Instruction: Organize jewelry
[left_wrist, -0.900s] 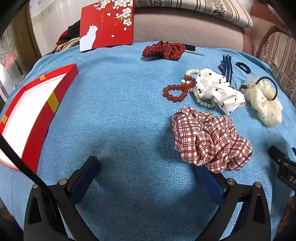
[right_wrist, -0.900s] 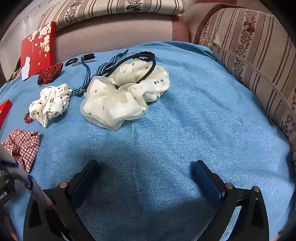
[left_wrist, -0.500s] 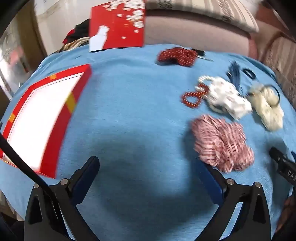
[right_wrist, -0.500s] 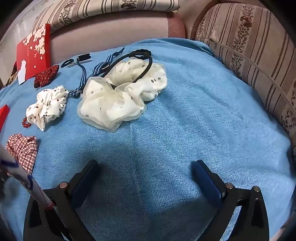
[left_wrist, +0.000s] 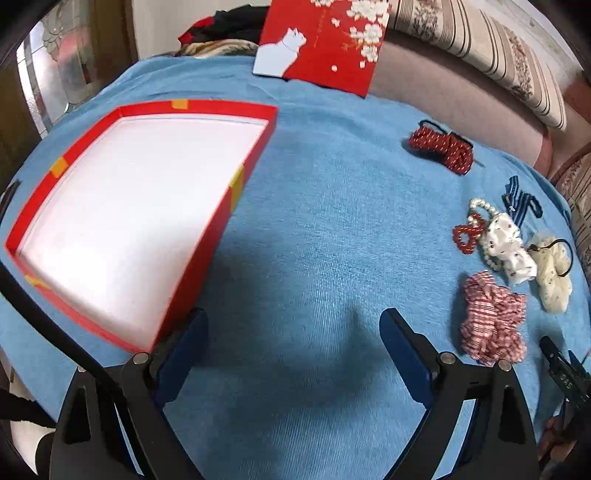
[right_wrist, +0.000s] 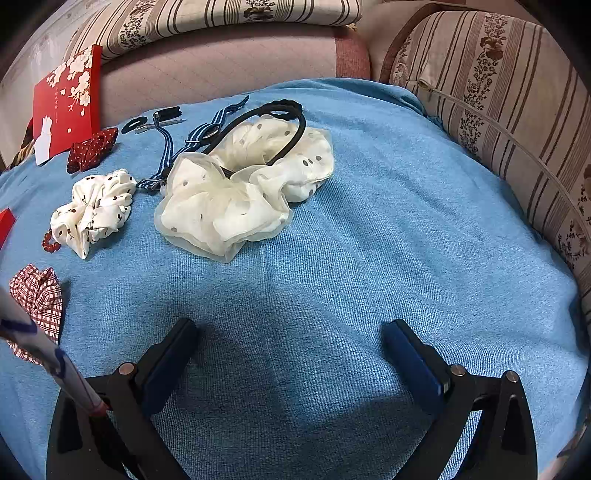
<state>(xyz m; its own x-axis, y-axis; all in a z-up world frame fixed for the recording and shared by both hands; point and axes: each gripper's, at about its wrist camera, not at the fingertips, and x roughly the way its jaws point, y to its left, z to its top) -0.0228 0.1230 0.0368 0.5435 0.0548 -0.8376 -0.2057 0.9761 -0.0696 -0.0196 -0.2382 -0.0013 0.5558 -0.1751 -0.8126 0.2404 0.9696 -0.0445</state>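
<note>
Both tongs spread wide, nothing held, above the blue cloth (left_wrist: 314, 206).

Left tongs (left_wrist: 293, 347): box (left_wrist: 229, 201) corner is seen beside the left finger; plaid scrunchie (left_wrist: 491, 321), red beads (left_wrist: 467, 234), pearls (left_wrist: 480, 203) and dotted scrunchie (left_wrist: 508, 247) are laid out at right. Right tongs (right_wrist: 290, 350): cream scrunchie (right_wrist: 229, 199) with black hairband (right_wrist: 291, 110) is placed ahead, apart.

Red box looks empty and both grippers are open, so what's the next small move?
Probably bring the open right gripper forward to the cream dotted scrunchie, the nearest item ahead of it. The red box holds nothing yet, and all the accessories lie on the blue cloth.
</note>
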